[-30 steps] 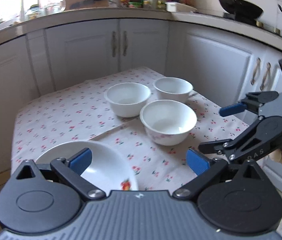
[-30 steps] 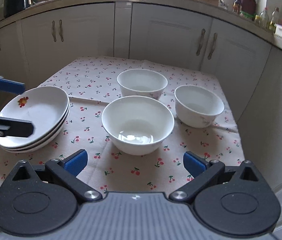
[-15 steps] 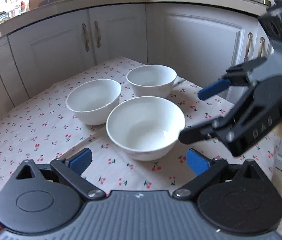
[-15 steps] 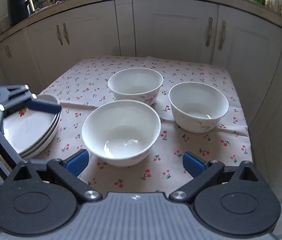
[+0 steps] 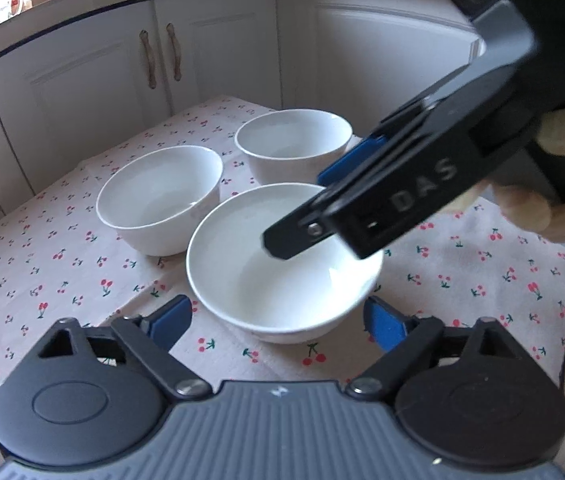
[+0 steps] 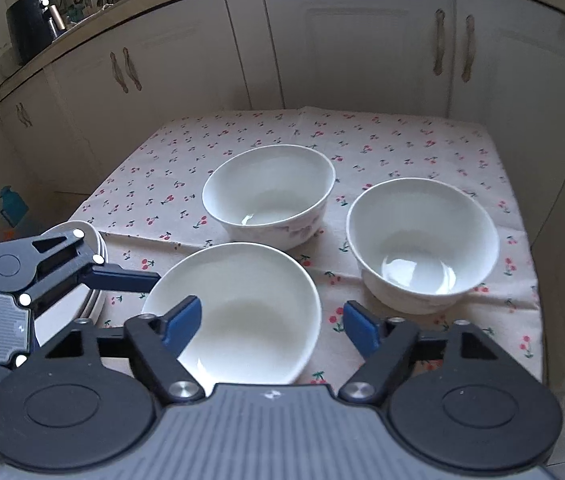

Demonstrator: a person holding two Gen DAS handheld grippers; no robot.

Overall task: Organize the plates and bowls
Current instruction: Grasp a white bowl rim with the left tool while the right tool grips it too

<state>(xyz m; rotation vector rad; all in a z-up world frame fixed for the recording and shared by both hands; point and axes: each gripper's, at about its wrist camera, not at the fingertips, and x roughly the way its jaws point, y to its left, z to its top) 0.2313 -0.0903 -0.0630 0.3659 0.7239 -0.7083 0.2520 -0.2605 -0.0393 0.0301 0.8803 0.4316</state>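
Three white bowls stand on a cherry-print cloth. The nearest bowl (image 5: 282,280) (image 6: 250,312) lies between the fingers of my left gripper (image 5: 278,320), whose jaws are closing; both blue pads still stand just off its sides. My right gripper (image 6: 272,324) (image 5: 310,204) straddles that bowl's right rim, one finger over the inside and one outside. Its jaws are closing too, with a gap left at the rim. A second bowl (image 6: 270,192) (image 5: 158,200) and a third (image 6: 422,240) (image 5: 294,144) stand behind. A stack of plates (image 6: 94,236) sits at the left, partly behind the left gripper's finger (image 6: 122,278).
The cloth-covered table (image 6: 402,140) is small, and white kitchen cabinets (image 6: 354,40) close it in at the back and on both sides. A person's hand (image 5: 542,216) holds the right gripper. The table's right edge (image 6: 530,280) runs close beside the third bowl.
Both grippers have moved in on the nearest bowl from opposite sides. The right jaws have narrowed a lot, the left a little. The plates have slid out of the left wrist view.
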